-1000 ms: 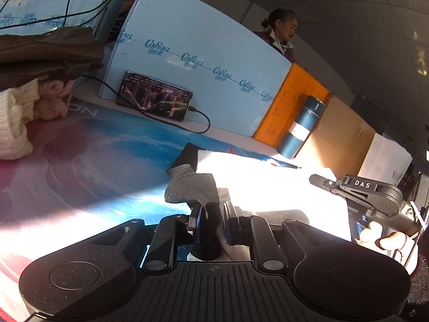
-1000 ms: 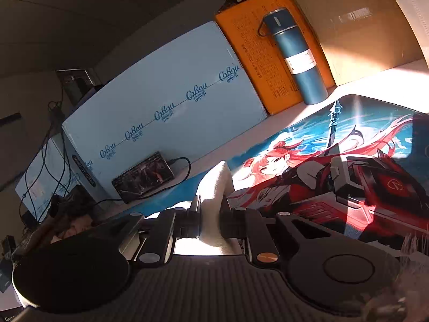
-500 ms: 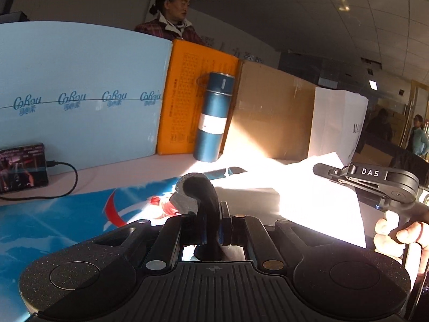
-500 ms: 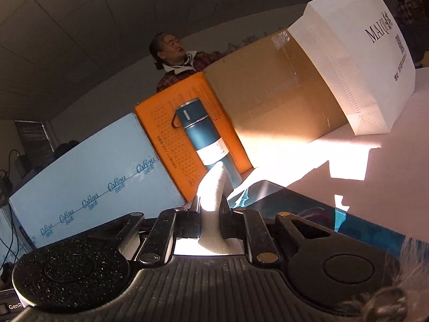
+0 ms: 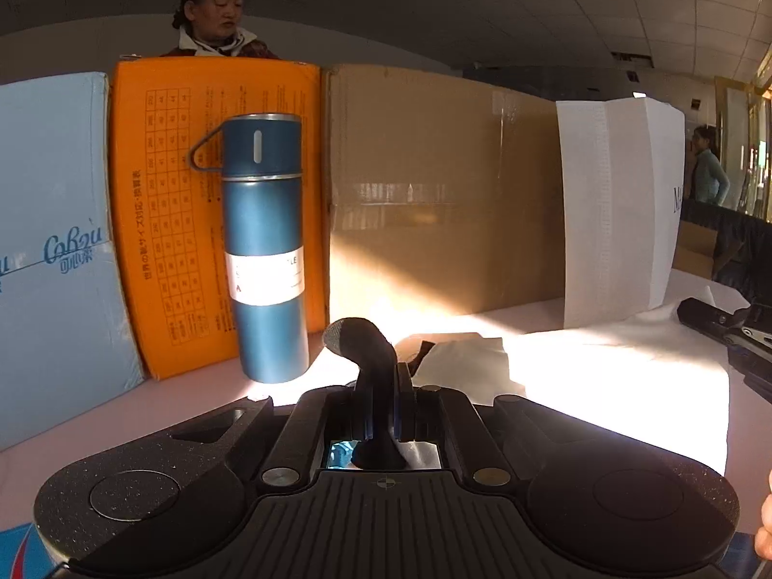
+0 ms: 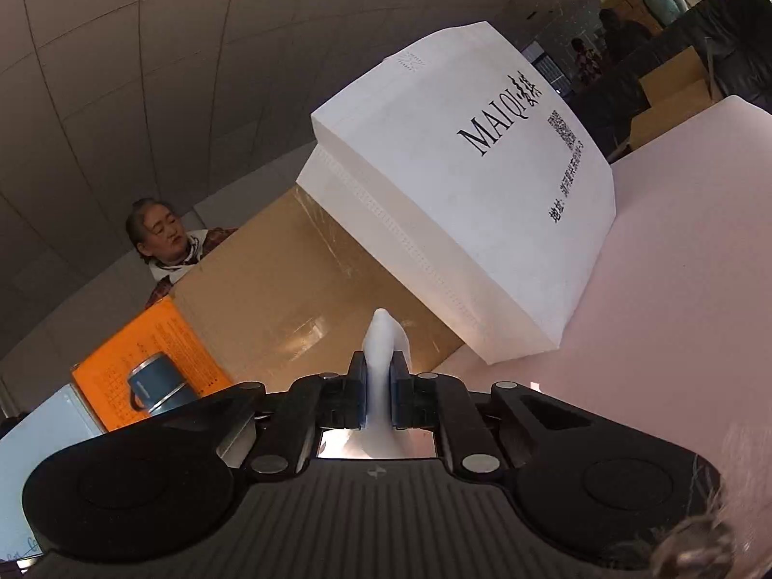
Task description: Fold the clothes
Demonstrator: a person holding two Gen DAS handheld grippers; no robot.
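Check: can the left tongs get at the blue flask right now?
Probably not. The left tongs are shut on the white garment; the blue flask stands ahead-left, path open, but they'd need to release first.

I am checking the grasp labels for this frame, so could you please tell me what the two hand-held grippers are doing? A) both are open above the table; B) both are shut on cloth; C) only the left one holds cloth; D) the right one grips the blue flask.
B: the left hand-held gripper and the right hand-held gripper each pinch a fold of the cloth between closed fingers.
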